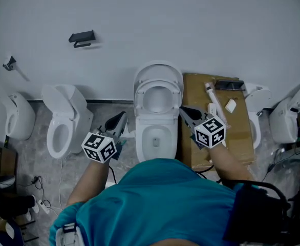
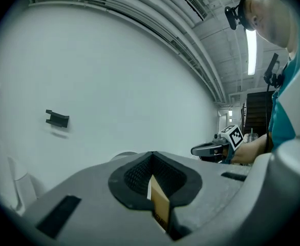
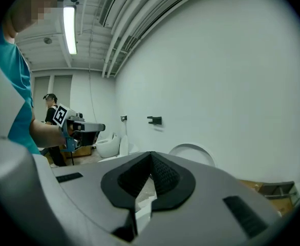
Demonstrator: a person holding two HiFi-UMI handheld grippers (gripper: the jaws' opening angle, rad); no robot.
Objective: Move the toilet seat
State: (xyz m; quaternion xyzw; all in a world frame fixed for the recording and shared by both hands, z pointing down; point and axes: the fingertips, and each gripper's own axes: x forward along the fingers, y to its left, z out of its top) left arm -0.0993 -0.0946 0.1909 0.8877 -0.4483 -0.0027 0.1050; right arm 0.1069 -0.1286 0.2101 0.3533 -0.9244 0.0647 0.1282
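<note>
The toilet seat [image 1: 141, 95] stands up. It leans on the lid [image 1: 158, 68], which rests on the white wall [image 1: 191, 24] at 12 o'clock. The bowl [image 1: 142, 137] below it is open.

There is a thin strip of floor at 9 o'clock of the bowl, and then another toilet [image 1: 63, 122]. At 3 o'clock a cardboard box [image 1: 198, 94] sits right against the bowl, so that side is tight.

The left gripper [image 1: 120, 118] is at 9 o'clock of the bowl, just beside its rim, and points up at the wall. The right gripper [image 1: 183, 110] is at 3 o'clock, over the edge of the box, and points at the seat. Both arms reach out from the person's body, one on each side of the bowl. Neither gripper touches the seat.

In each gripper view the jaws are clenched, tips together, with nothing in them. A brown strip shows in the low slit of the left jaws; I cannot tell what it is.

Only the head view shows the bowl and the floor. The gripper views show the ceiling light [image 3: 69, 29], which the head view does not. The right gripper view also shows a person [image 3: 50, 106] far off at 9 o'clock. A black bracket [image 1: 82, 37] on the wall shows in all three views.
</note>
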